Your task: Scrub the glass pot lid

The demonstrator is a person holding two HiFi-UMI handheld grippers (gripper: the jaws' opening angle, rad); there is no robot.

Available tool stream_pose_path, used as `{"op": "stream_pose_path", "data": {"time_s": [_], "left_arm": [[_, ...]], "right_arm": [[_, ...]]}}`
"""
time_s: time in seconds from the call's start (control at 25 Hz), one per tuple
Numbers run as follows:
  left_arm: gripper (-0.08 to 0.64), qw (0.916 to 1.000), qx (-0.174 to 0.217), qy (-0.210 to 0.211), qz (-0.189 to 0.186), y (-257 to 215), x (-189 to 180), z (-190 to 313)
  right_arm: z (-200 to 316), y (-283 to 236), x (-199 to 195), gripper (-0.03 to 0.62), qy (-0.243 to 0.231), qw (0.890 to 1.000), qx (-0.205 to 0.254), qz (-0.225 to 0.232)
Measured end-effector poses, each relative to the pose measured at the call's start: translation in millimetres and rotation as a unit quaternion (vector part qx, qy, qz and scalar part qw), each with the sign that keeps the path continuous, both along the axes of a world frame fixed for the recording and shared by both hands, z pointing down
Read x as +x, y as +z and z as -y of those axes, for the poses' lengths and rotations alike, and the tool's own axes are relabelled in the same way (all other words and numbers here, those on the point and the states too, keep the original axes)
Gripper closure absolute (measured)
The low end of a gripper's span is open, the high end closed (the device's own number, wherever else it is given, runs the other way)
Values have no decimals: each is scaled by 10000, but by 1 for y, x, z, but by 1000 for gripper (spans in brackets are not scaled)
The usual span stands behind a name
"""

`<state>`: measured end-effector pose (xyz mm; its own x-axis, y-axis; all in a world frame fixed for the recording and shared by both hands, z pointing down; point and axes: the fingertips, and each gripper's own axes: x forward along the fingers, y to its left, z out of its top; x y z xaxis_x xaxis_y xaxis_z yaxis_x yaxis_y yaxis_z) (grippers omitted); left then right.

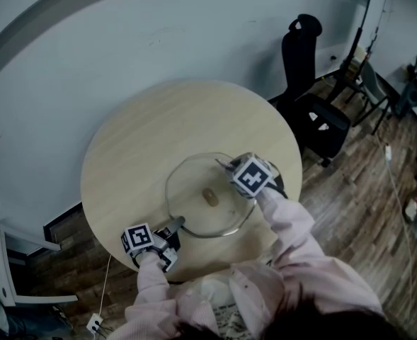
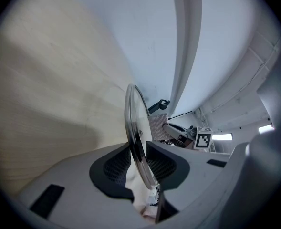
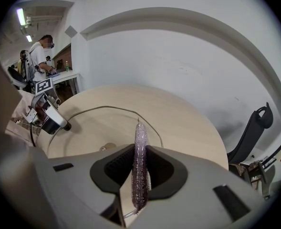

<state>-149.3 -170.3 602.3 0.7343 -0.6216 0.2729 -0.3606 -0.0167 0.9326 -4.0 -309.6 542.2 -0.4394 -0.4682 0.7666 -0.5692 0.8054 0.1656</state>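
A round glass pot lid [image 1: 194,190] with a small knob [image 1: 210,197] lies on the round wooden table [image 1: 144,140]. My left gripper [image 1: 171,229] is at the lid's near-left edge, shut on the metal rim [image 2: 135,128], which runs edge-on between its pads. My right gripper [image 1: 235,168] hangs over the lid's far-right side, pointing down. It is shut on a thin, purplish, glittery scrub pad [image 3: 140,147] held upright between the pads [image 3: 120,168]. In the right gripper view the lid [image 3: 92,128] lies just beyond the pad.
A black office chair [image 1: 311,105] stands on the wood floor right of the table. A pale curved wall runs behind the table. White furniture [image 1: 17,261] stands at lower left. A person [image 3: 40,56] stands at a desk far off.
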Motion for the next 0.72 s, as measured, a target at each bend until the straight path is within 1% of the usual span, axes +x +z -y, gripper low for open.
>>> {"op": "stream_pose_path", "data": {"time_s": [0.32,0.72], "left_arm": [[459,10000,11,-28,-31,-2,2,0],[460,10000,-18,-53,0,-1,1,-1]], "right_arm": [[-12,7,-8,512,-181,9998,-105,-18],[-20,8,-16,512,-287,9995,-161,5]]}}
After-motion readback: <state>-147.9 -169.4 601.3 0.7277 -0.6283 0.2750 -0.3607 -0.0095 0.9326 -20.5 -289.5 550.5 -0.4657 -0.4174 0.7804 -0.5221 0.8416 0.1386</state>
